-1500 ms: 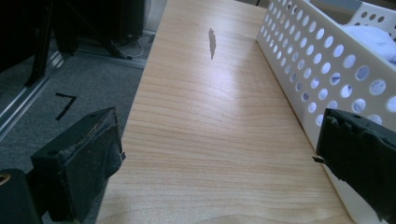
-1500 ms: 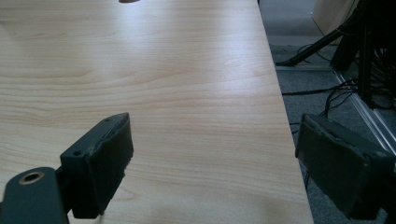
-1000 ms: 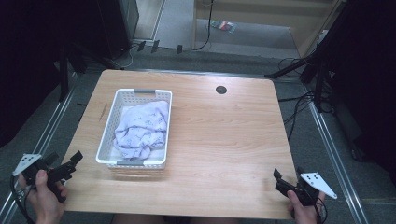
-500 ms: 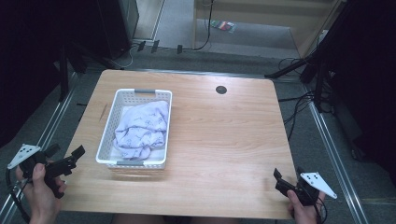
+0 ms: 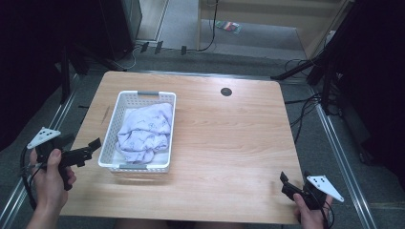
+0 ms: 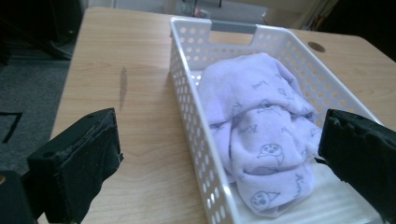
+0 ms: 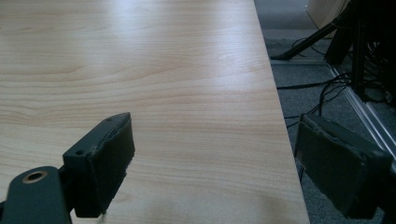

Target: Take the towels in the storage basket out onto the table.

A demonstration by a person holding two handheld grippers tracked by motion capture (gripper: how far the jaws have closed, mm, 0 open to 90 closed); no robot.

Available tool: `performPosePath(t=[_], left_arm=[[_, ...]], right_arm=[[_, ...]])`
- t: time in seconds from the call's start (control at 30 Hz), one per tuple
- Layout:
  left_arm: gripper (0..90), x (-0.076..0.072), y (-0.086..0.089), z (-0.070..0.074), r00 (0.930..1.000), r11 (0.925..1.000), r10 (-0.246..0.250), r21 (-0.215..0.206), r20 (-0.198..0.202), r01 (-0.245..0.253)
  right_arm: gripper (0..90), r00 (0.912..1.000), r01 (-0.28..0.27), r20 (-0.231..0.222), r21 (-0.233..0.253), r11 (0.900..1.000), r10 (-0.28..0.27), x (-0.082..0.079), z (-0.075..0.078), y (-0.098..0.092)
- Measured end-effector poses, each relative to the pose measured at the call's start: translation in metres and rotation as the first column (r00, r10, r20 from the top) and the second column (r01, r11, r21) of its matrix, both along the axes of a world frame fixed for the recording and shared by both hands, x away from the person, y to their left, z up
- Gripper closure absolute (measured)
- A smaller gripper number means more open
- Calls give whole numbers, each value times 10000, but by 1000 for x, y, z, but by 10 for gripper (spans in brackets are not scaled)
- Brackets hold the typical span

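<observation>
So there's a crumpled lavender cloth [image 5: 144, 133] with little doodle prints on it, bunched up inside a white perforated basket [image 5: 108, 143]. The basket sits on the left half of a light wood table [image 5: 229, 143], long side running away from the person, with a grey handle strip on its far rim. In the left gripper view the cloth [image 6: 261, 130] piles up toward the near end of the basket [image 6: 196, 126], and you can see a dark smudge on the wood just to the basket's left.

The left tool [image 5: 88, 151] hangs at the table's near-left edge, just beside the basket's near-left corner but not touching it. Its jaws are spread wide with nothing between them; through its own camera they frame the basket's near wall and the cloth. The left hand [image 5: 50, 174] wraps the handle, and the grey three-cornered plate sits on top.

The right tool [image 5: 286, 183] is over at the near-right corner of the table, well apart from the basket. It's released too, jaws wide, one over bare wood and the other past the table's right edge, above the grey floor.

There's a small dark round hole [image 5: 226, 91] near the table's far edge. Cables [image 5: 305, 102] trail on the floor to the right.
</observation>
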State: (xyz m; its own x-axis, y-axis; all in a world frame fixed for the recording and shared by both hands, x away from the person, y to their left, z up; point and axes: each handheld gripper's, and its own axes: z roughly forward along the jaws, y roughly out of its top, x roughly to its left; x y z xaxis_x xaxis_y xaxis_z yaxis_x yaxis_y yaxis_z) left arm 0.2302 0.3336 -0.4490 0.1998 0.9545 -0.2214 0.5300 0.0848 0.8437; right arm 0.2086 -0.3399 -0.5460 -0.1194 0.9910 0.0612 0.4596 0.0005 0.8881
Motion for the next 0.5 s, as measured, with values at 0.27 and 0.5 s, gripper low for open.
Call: performPosePath(t=[0.27, 0.5], left_arm=[[0, 26, -26, 11, 9915, 9952, -662, 640, -1123, 737], [0, 52, -55, 12, 9719, 9848, -1274, 911, -1980, 1476]], right_arm=[[124, 10000, -33, -3, 26, 10000, 33, 0, 0, 0], [124, 10000, -48, -2, 9, 10000, 48, 0, 0, 0]])
